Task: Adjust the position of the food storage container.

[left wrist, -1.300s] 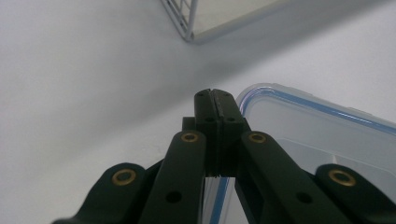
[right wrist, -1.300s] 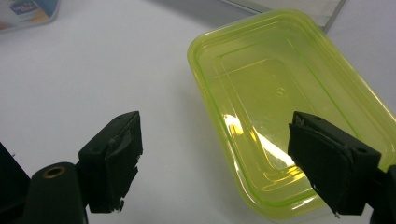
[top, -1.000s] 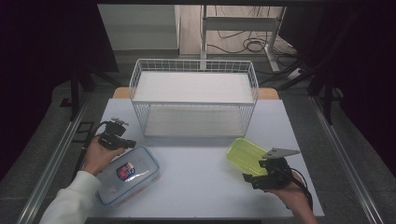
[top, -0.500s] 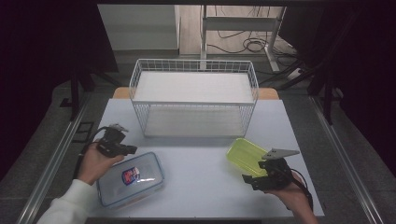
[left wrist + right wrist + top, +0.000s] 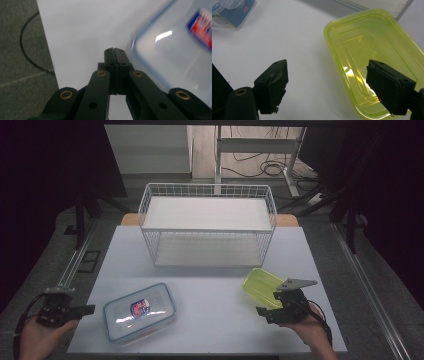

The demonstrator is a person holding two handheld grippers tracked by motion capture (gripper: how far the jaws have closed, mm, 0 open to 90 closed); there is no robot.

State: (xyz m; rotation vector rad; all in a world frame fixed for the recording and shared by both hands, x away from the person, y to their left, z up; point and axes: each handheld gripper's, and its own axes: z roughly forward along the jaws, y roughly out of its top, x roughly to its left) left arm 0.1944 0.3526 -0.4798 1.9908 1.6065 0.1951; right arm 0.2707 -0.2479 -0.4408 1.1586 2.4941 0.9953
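Note:
A clear container with a blue-rimmed lid and a red-and-blue label [image 5: 140,311] lies at the table's near left. My left gripper [image 5: 91,309] is held just off the table's left edge, pointing at that container; its jaws are shut with nothing between them [image 5: 115,50], and the container [image 5: 175,55] lies just to their right. A yellow-green tray [image 5: 261,286] rests at the near right. My right gripper [image 5: 268,305] stands open at the tray's near end. In the right gripper view, one of its jaws is over the bare table and the other over the tray [image 5: 374,57].
A white wire basket with two shelves [image 5: 207,227] stands across the back of the white table [image 5: 215,320]. Grey floor and a black cable [image 5: 27,50] lie beyond the table's left edge. The blue-lidded container [image 5: 229,12] shows far off in the right gripper view.
My left hand has drawn back from beside the blue-lidded container toward the near left, past the table's edge. The container has turned slightly. The right hand has not moved.

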